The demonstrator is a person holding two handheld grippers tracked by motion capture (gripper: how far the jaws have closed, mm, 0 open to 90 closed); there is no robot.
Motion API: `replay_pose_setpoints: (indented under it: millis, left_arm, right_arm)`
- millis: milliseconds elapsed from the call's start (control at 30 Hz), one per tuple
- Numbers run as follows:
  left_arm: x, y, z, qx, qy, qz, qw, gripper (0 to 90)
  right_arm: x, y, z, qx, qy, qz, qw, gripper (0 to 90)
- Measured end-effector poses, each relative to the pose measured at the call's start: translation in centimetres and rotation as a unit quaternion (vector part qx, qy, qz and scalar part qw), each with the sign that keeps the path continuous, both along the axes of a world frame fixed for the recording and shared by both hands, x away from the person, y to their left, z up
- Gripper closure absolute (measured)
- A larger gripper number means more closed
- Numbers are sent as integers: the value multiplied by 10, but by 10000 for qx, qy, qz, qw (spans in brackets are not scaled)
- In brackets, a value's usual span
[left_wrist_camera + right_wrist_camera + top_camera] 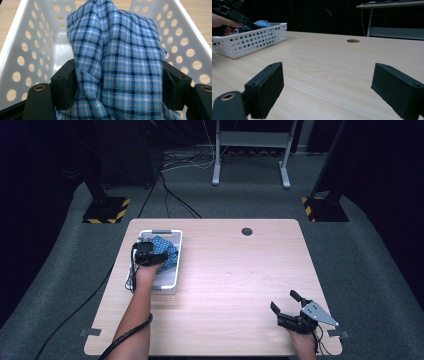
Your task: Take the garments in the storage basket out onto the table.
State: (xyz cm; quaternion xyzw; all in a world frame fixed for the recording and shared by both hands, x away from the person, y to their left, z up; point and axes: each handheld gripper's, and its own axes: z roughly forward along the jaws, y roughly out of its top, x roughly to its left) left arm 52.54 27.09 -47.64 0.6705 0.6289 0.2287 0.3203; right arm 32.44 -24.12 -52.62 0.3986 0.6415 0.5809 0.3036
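Between the jaws of the left gripper (117,85), closed on a bunched fold, hangs the blue checked cloth (120,50), its bulk rising ahead of the pads inside the white perforated basket (30,47). The fabric looks light, soft and limp, likely to sag and drape, so a gathered ridge suits gripping best. The right gripper (327,90) rests wide open and empty, well apart above the bare wooden table (332,62)

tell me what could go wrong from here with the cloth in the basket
1. The left tool pinches a thick bunch of the blue plaid cloth; a loose fold could slip out if lifted.
2. The white basket looks light, so cloth dragging on its rim might tip or shift it.
3. The right tool sits open far away, too distant to steady it.
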Motion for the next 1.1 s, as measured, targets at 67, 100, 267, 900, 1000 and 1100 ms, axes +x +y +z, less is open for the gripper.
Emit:
replay_pose_setpoints:
  millis: [67, 100, 267, 900, 1000, 1100]
  left_arm:
    - [0, 0, 0, 12, -9, 32, 10000, 286]
    - [0, 0, 0, 9, -14, 13, 10000, 299]
    - [0, 0, 0, -17, -26, 19, 10000, 361]
    - [-2, -3, 1, 198, -116, 70, 9997, 522]
    - [-2, -4, 1, 191, -114, 51, 9997, 537]
    - [-2, -4, 2, 208, -118, 43, 9997, 546]
  right_arm:
    - [0, 0, 0, 2, -1, 1, 10000, 94]
    - [0, 0, 0, 2, -1, 1, 10000, 94]
    - [0, 0, 0, 7, -3, -1, 10000, 95]
    - [0, -1, 0, 53, -16, 28, 10000, 95]
    - [0, -1, 0, 56, -20, 27, 10000, 96]
    - [0, -1, 0, 54, -22, 26, 10000, 98]
